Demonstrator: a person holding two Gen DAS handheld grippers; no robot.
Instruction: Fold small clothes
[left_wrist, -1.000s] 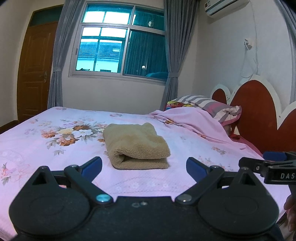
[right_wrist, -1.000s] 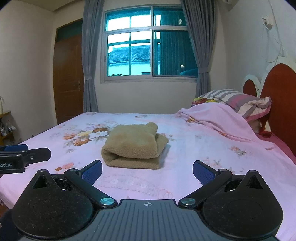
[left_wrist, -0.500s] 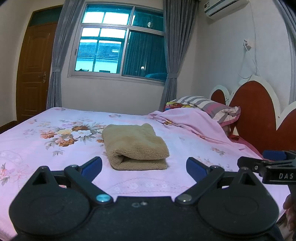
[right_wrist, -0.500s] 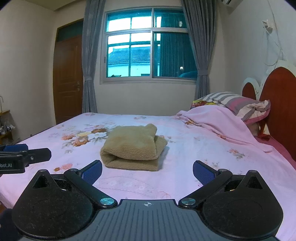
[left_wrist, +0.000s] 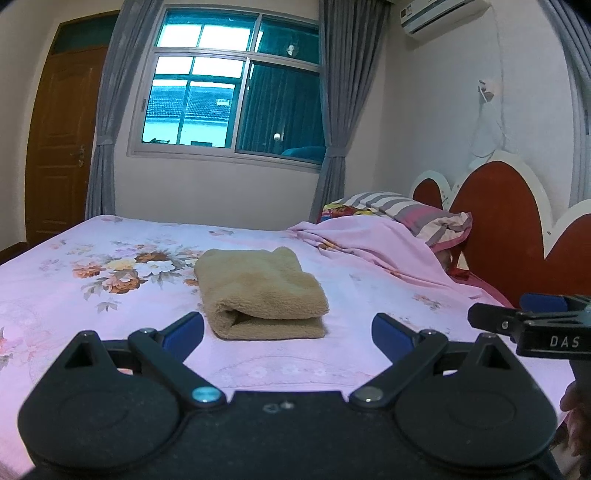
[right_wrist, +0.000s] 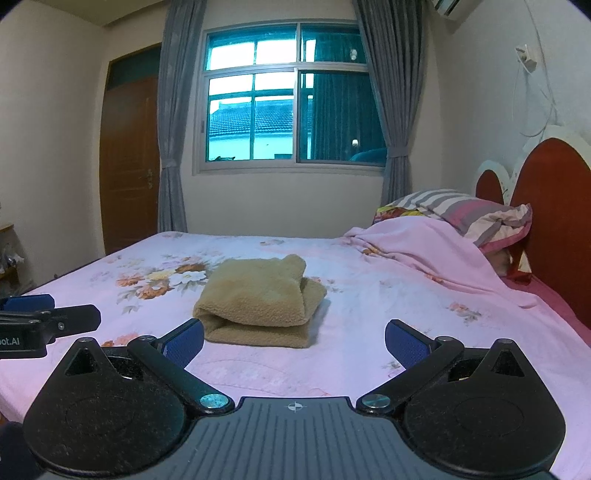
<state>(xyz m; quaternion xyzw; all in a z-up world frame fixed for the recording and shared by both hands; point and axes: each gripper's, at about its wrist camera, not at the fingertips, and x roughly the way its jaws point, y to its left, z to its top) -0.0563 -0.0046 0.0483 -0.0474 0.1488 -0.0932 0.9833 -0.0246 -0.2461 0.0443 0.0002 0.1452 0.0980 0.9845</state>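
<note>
Folded tan garment (left_wrist: 260, 291) lying on the bed (left_wrist: 74, 295), both my tools spread wide and holding nothing.

In my left view the garment sits at centre frame, just beyond my left tool (left_wrist: 288, 332), and my right tool (left_wrist: 532, 325) pokes in at the right edge. In my right view the garment (right_wrist: 258, 301) lies between and beyond the blue pads (right_wrist: 184, 341) of that tool (right_wrist: 293, 343). A striped pillow (right_wrist: 469, 216) rests at middle right against the headboard (right_wrist: 554, 192).

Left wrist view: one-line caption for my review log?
Open left gripper hovers before a folded tan garment on the floral bed; right gripper at the right edge.
</note>
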